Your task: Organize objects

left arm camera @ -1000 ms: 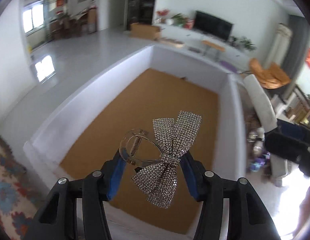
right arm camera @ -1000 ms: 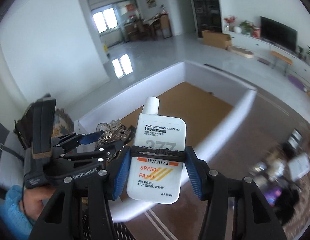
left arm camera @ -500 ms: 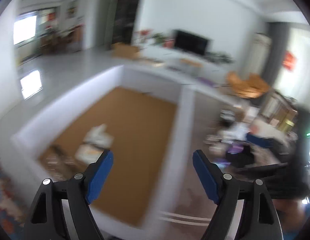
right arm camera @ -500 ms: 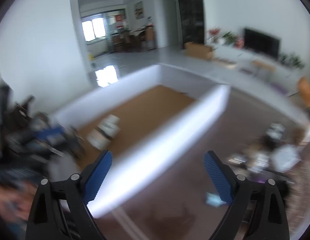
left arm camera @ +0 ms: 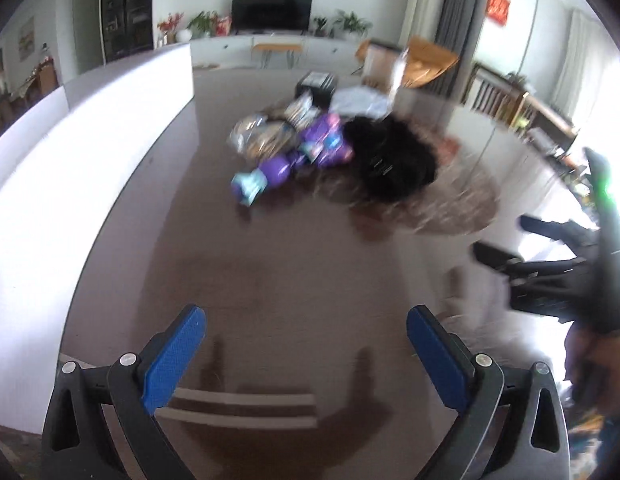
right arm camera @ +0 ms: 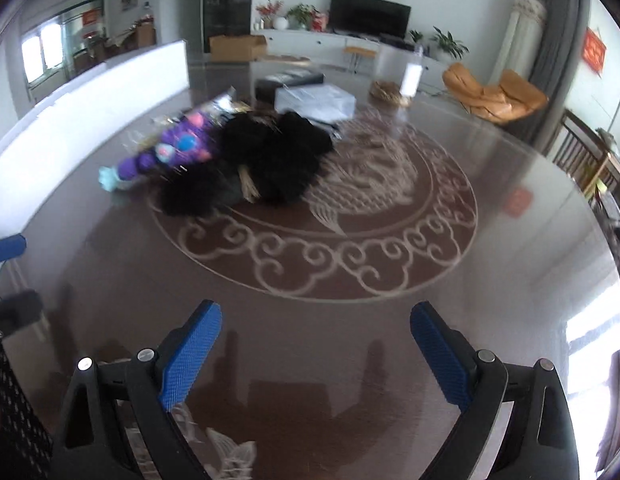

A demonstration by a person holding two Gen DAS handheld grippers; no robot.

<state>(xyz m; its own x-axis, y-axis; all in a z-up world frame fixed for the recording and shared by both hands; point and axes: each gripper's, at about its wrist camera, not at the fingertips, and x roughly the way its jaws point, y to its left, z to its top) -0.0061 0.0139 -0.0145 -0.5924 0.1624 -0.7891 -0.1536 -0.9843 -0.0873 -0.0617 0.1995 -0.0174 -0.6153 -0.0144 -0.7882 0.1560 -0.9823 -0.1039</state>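
With both grippers, left [left arm camera: 306, 352] and right [right arm camera: 315, 350], just spread wide and empty: purple toy [right arm camera: 178, 146] and black heap [right arm camera: 266, 164] left unsorted beside white box [left arm camera: 90, 120].

Purple packets [left arm camera: 321, 140] and black fluffy bundle [right arm camera: 270, 160] lie heaped together on table [right arm camera: 389, 320].

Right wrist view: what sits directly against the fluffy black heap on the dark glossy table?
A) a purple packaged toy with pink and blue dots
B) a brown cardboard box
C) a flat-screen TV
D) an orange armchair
A: the purple packaged toy lies right up against the left side of the fluffy black heap on the dark glossy table; the armchair, box and TV stand far off in the room.
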